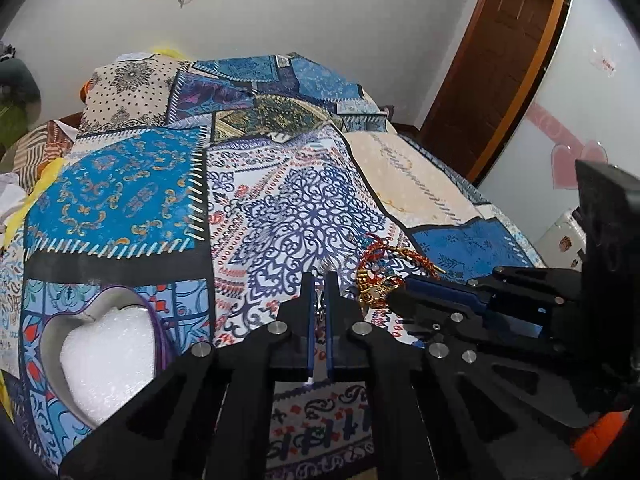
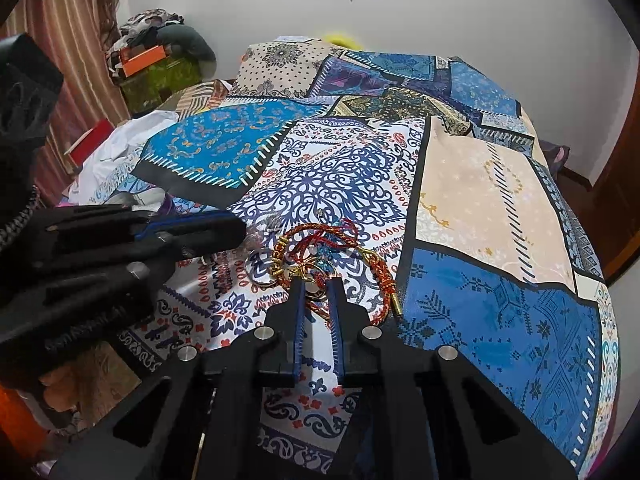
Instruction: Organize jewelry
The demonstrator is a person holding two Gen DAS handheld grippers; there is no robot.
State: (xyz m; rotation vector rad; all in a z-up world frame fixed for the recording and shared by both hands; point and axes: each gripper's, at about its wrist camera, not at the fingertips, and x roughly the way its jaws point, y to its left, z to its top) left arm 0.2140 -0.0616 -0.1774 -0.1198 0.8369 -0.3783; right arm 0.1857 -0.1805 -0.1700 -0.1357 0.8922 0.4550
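A heap of jewelry, red and gold braided cords with gold rings, lies on the patterned bedspread; it also shows in the left wrist view. My right gripper is part open, its fingers on either side of a gold ring at the heap's near edge. My left gripper is nearly shut on a thin silver chain that hangs between its fingers. A heart-shaped box with white foam lies open at the lower left of the left wrist view.
The patterned bedspread covers the whole bed. Clothes and an orange box are piled at the far left by a striped curtain. A wooden door stands at the right.
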